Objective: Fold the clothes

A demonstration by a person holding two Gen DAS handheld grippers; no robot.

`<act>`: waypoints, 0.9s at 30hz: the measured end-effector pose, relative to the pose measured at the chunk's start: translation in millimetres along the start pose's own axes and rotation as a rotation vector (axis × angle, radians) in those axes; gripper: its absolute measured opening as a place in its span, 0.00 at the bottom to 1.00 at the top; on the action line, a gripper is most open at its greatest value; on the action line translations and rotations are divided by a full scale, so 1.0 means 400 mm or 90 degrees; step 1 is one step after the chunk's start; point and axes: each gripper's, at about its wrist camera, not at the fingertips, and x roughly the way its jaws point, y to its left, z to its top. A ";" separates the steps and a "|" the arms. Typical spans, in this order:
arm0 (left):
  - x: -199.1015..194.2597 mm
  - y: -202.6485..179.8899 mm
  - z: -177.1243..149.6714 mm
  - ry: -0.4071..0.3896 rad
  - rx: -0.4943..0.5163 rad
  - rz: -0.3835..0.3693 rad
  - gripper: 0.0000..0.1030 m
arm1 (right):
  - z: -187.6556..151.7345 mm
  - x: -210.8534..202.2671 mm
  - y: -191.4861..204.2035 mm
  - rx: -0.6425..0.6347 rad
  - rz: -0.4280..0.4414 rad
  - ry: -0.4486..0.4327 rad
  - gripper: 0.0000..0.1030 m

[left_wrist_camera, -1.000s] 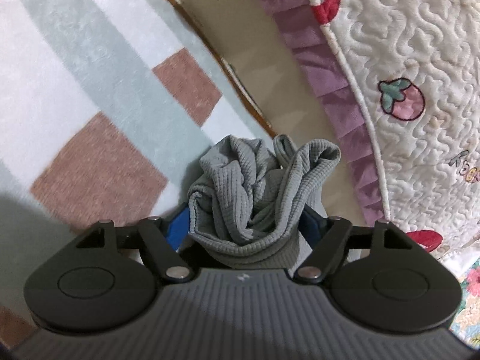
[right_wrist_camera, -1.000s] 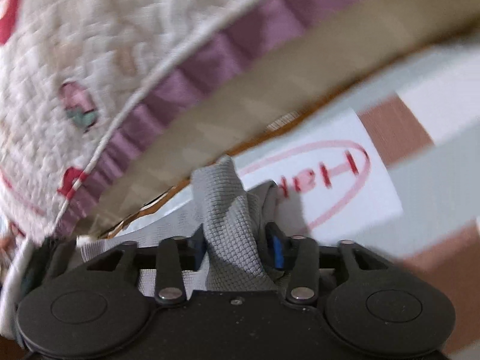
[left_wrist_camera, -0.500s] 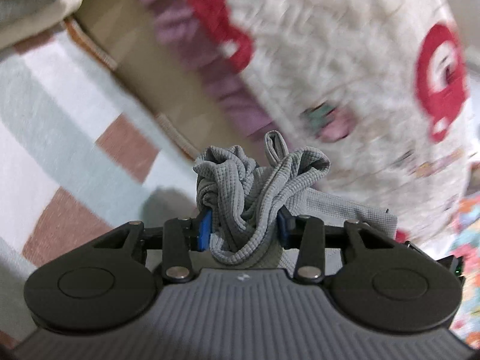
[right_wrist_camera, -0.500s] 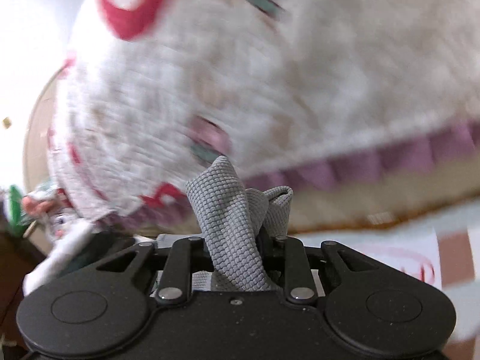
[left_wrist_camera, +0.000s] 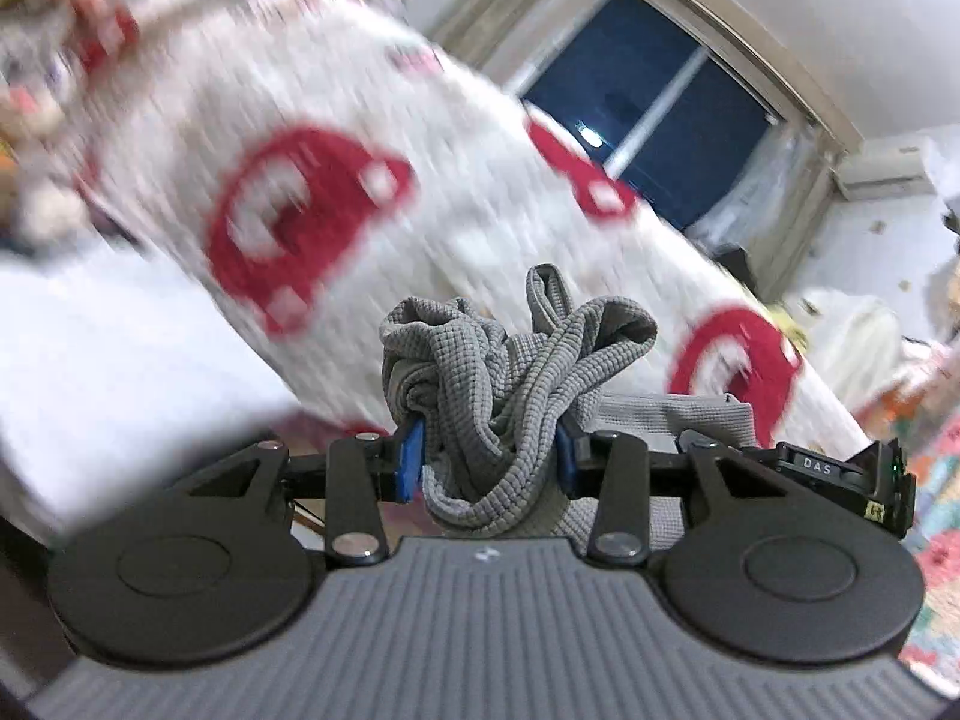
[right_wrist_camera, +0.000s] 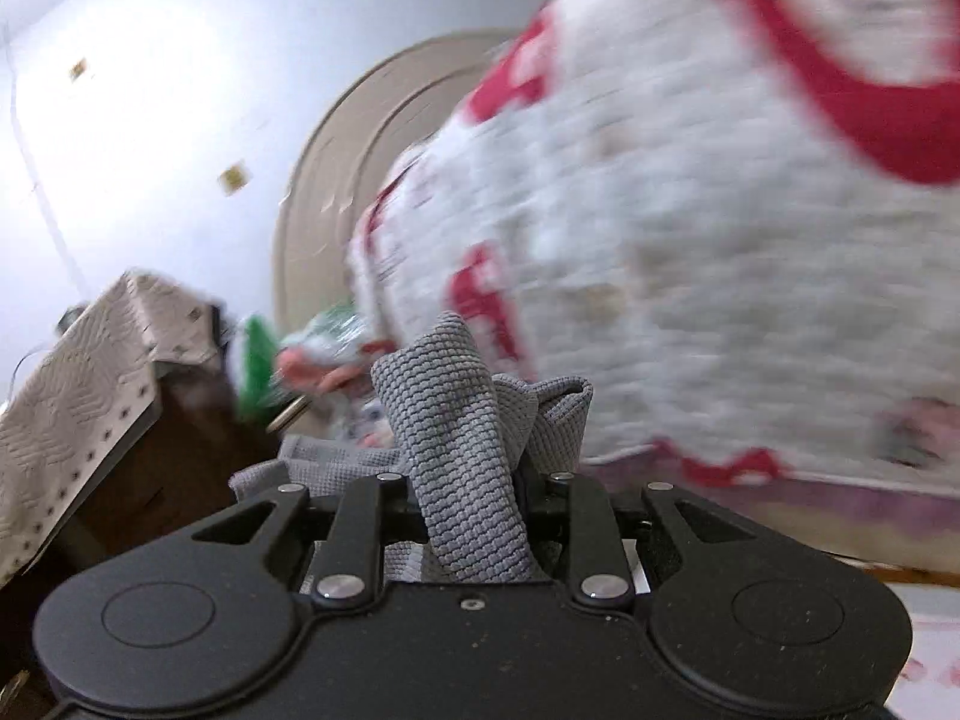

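So both hand-held grippers are now carrying the grey waffle-knit garment (left_wrist_camera: 516, 384) up off the bed. A second ago the checked blanket was filling the views; now the cameras are looking nearly level at the room, with the white quilt with red prints (left_wrist_camera: 312, 192) blurring past. I'm reading that as the lift-and-shake-out step before any actual fold, so the task is still early.

The left hand-held gripper (left_wrist_camera: 489, 459) is clamping a thick bunch of the fabric between its blue pads; a second ago its jaws were wider, so the grip has tightened. The right hand-held gripper (right_wrist_camera: 480, 504) is pinching a narrower fold of the same garment (right_wrist_camera: 456, 438), also closed tighter than before.

View differences: the left camera is catching a dark window (left_wrist_camera: 648, 102) at 1 o'clock, plus a stretch of grey cloth running off toward 3 o'clock, probably toward the other gripper. The right camera is showing a dark cabinet with a patterned cover (right_wrist_camera: 78, 372) at 9 o'clock and a curved headboard (right_wrist_camera: 336, 138) at 11 o'clock instead.
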 end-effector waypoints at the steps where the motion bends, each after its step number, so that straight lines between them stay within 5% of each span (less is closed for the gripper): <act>1: -0.024 0.012 0.029 -0.010 0.007 0.020 0.38 | 0.014 0.049 0.023 -0.013 0.016 0.014 0.26; 11: -0.120 0.183 0.142 -0.083 -0.008 0.220 0.36 | 0.063 0.613 0.079 -0.044 0.153 0.126 0.26; 16: -0.071 0.339 0.062 -0.043 -0.139 0.306 0.28 | -0.047 0.850 0.033 -0.089 0.040 0.249 0.30; 18: -0.074 0.359 0.046 -0.056 -0.149 0.307 0.29 | -0.083 0.879 0.007 -0.071 0.009 0.253 0.55; 24: -0.077 0.354 0.071 -0.045 -0.137 0.312 0.32 | -0.092 0.759 -0.081 0.077 -0.004 0.137 0.66; 27: -0.110 0.284 0.082 -0.073 -0.052 0.317 0.30 | -0.102 0.672 -0.121 0.154 0.008 0.081 0.67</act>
